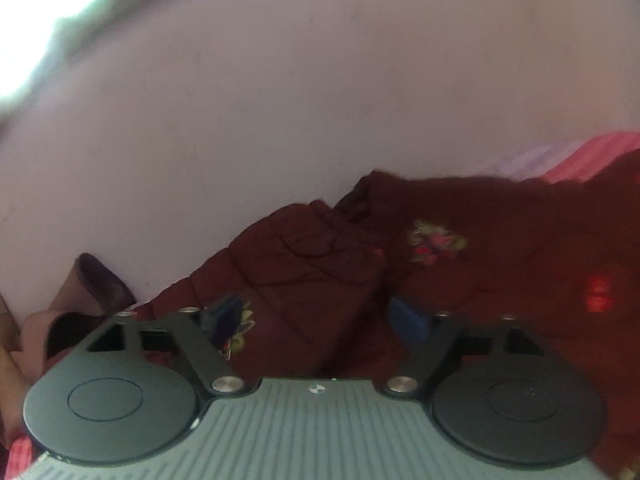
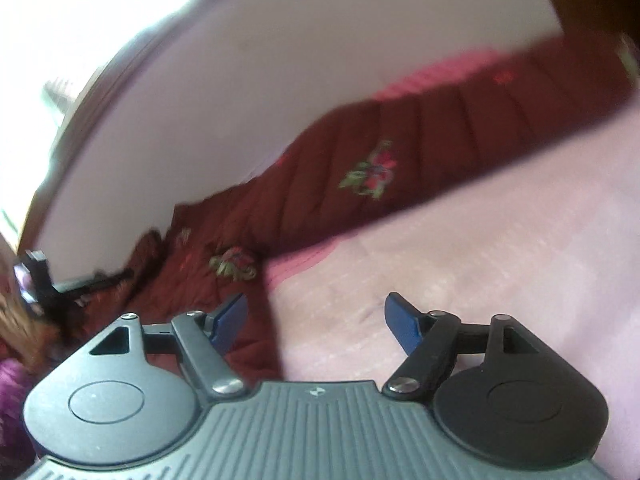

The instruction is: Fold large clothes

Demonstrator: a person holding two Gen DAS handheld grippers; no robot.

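Left gripper (image 1: 316,320): fingers wide, over maroon garment (image 1: 460,264) (floral embroidery).
Right gripper (image 2: 316,320): fingers wide, near garment edge on pink sheet (image 2: 480,264).

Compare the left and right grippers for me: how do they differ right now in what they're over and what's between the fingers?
The left gripper sits over the dark red quilted garment, cloth filling the gap between its fingers; the right gripper sits mostly over the pale pink surface, only its left finger over the garment's edge. The left gripper's blue pads are blurred and dark; the right's show clearly. Both are open, neither clamping cloth.
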